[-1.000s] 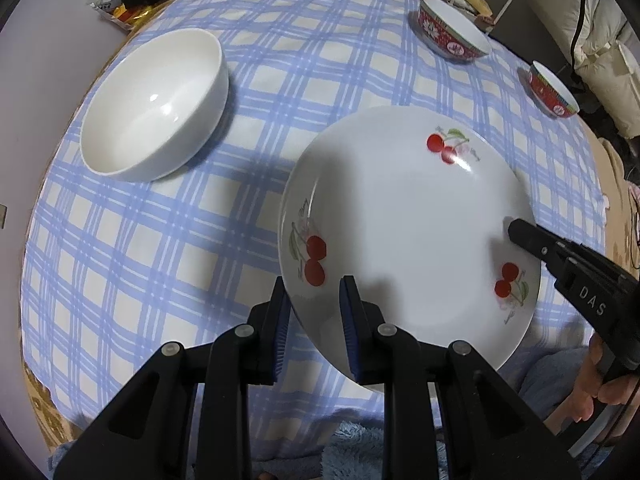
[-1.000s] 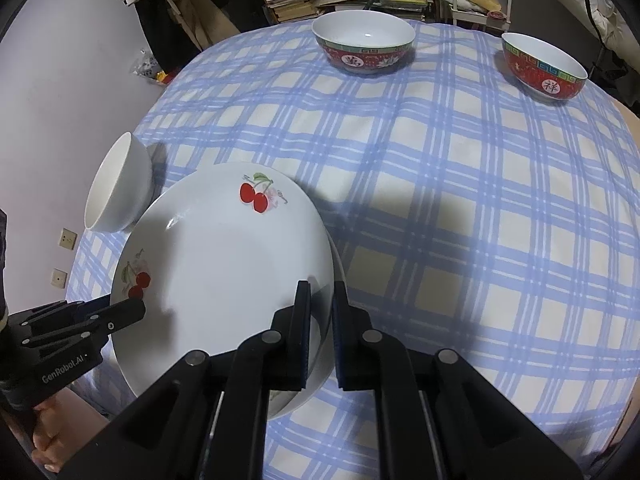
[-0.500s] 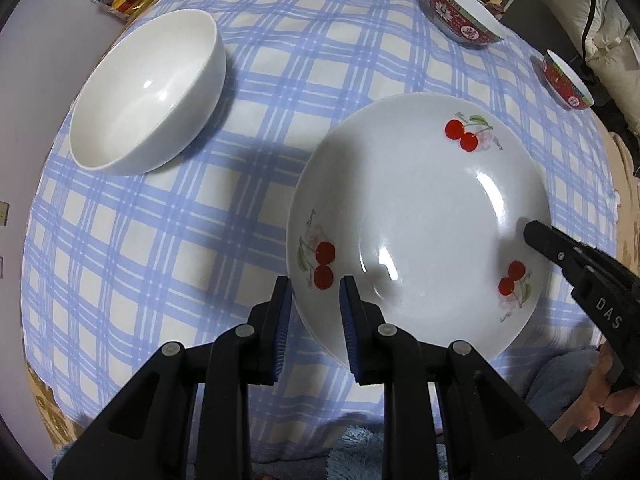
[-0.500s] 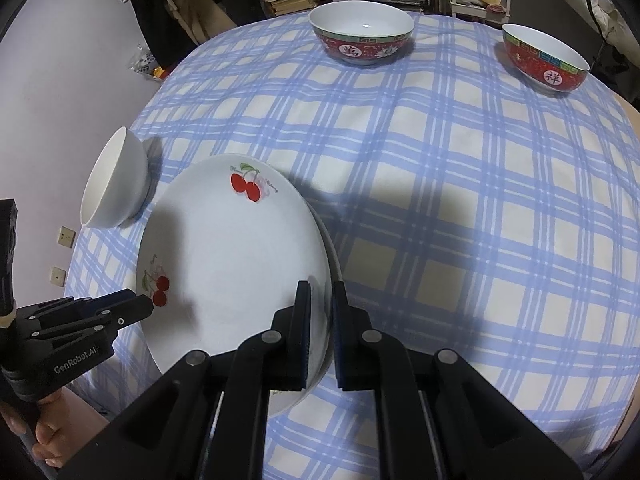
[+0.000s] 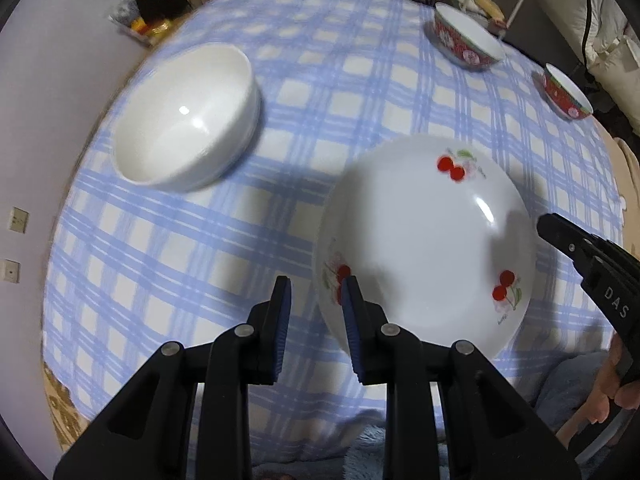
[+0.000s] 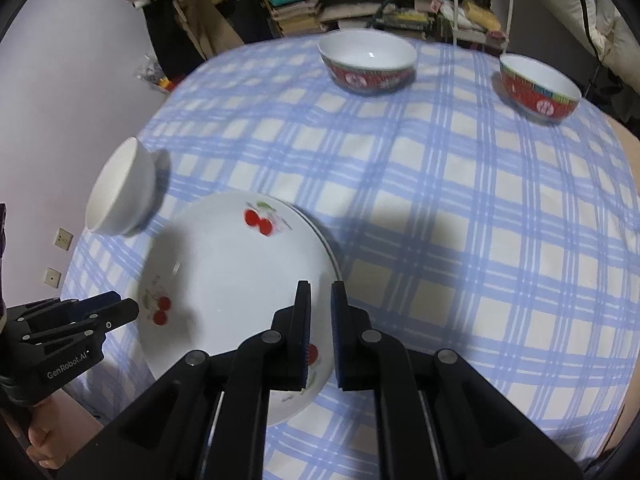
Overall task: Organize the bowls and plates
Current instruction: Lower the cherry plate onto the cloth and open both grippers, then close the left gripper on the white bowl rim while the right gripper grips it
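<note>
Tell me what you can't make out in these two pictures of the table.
- Lower plate: right wrist view, all but a rim sliver is covered by the cherry plate.
- White bowl inside: right wrist view, seen side-on, so its own wall hides it.
- Red bowls, their markings: left wrist view, too small and blurred.
- Shelf clutter: both views, blurred and cut by the top edge.
</note>
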{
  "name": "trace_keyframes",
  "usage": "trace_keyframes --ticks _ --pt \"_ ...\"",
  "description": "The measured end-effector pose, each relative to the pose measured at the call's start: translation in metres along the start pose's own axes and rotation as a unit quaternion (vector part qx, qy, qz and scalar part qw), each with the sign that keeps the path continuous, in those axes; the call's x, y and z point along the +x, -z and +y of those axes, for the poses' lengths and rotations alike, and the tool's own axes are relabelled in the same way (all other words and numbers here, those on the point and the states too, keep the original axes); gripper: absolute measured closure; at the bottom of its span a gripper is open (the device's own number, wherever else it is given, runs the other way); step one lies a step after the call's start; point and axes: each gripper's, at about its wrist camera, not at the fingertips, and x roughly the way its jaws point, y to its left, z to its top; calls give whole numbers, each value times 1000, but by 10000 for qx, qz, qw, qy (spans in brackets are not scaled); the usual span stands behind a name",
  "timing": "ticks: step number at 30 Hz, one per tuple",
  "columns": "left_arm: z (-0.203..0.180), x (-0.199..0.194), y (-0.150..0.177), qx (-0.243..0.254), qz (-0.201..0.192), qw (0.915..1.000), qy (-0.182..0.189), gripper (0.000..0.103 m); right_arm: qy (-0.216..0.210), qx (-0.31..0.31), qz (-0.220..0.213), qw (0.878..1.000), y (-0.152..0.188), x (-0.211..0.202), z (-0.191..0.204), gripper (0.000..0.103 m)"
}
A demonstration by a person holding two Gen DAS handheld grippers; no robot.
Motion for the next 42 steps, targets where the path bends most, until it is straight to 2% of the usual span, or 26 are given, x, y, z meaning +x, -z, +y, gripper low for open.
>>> trace_keyframes --ticks 3,7,8,10,11,14,16,17,18,19,21,23,29,35,38,42 --pt "5 -15 0 30 -288 9991 -299 76 -57 -57 -197 9998 -3 -9 5 92" --pt "15 -35 -7 38 -485 9983 -336 73 -168 -166 -453 9987 -9 -20 16 91" --pt "19 -41 -9 24 -547 9979 -360 71 -172 -201 -502 9984 -11 -22 20 90" --pt "24 -50 -13 -2 -637 9972 -383 58 -175 -282 -579 9978 -15 -27 28 85" --pt "29 -56 -15 -29 -729 9965 -412 58 -190 -327 -614 9974 -17 -29 32 83" --pt "42 -67 -20 -84 -863 9950 -497 55 -261 -425 -794 9956 -23 -38 46 72" --pt "51 -73 -24 -122 -940 9938 -586 50 -273 -442 -947 9941 -28 -44 54 56" --pt "57 -76 -26 -143 -983 9928 -670 49 -256 -419 -1045 9933 -30 -46 58 50" --pt "62 -79 -27 -168 -1019 9919 -740 44 -244 -398 -1111 9927 -31 -48 61 41" --pt "70 -82 -28 -217 -1050 9911 -783 35 -254 -374 -1169 9921 -33 -49 65 36" --pt "83 -87 -30 -337 -1072 9906 -780 24 -336 -318 -1205 9916 -38 -49 72 30" --pt "99 -90 -32 -459 -1099 9898 -780 23 -440 -233 -1174 9918 -44 -47 79 24" --pt "133 -92 -36 -635 -1126 9871 -947 17 -594 -152 -1105 9920 -59 -37 101 22" --pt "168 -81 -39 -975 -1047 9850 -969 17 -749 -37 -1087 9912 -71 -29 116 15" --pt "182 -71 -41 -1085 -999 9840 -995 17 -730 -19 -1085 9914 -76 -22 122 8" --pt "191 -62 -44 -1126 -1117 9819 -1036 17 -682 -51 -988 9927 -83 -8 128 7"
